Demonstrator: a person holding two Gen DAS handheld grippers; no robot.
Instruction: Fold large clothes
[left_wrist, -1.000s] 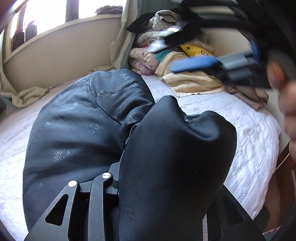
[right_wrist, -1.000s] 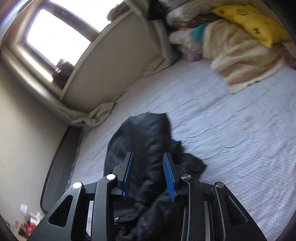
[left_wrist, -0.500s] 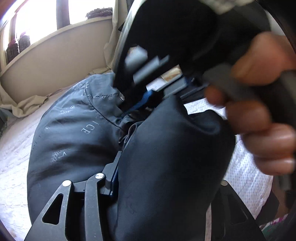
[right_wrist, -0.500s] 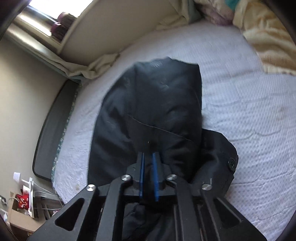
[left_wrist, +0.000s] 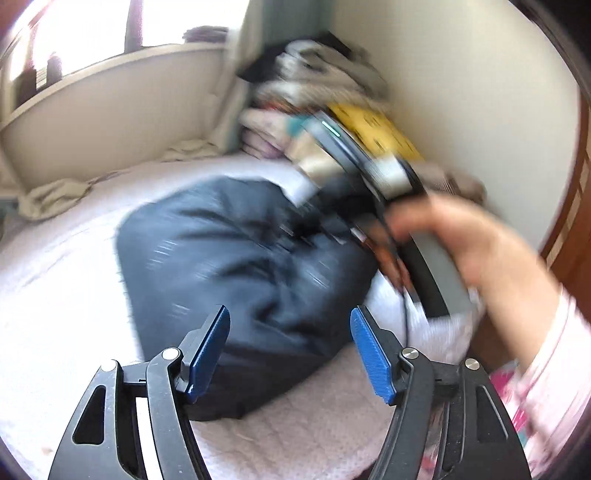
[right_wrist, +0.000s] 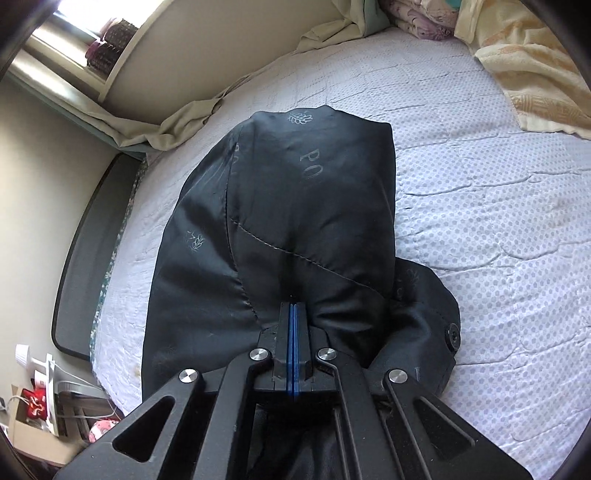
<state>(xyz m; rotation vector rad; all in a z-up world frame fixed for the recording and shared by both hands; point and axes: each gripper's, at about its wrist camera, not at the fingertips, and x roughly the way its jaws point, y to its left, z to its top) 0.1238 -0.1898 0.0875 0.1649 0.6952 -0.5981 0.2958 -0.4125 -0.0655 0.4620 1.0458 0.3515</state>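
The right gripper (right_wrist: 293, 354) is pressing its blue pads flat together, and the black lining cloth of the dark coat (right_wrist: 295, 206) is bunching tightly around its tips; the pads meet so closely that no cloth is showing between them, yet the fabric is gathering at their front end as if pinched there. The left gripper (left_wrist: 290, 354) is standing with its jaws apart and opening wider, and nothing is lying between them; the coat (left_wrist: 236, 266) is resting on the bed beyond and below its blue pads (left_wrist: 369, 354). The left wrist view is blurring heavily, so the right gripper's body (left_wrist: 362, 162) and the person's hand (left_wrist: 461, 236) holding it are smearing across the right side, and where those tips meet the coat is hard to make out. The coat's near end is being cut off under the right gripper's frame. The coat is lying in a rounded heap, lining outward, printed with pale leaf marks and letters, with one black button (right_wrist: 453, 334) showing at its right fold, near the bed's (right_wrist: 480, 184) near-left edge, well apart from the pile of bedding (right_wrist: 532, 74) at the far right corner.
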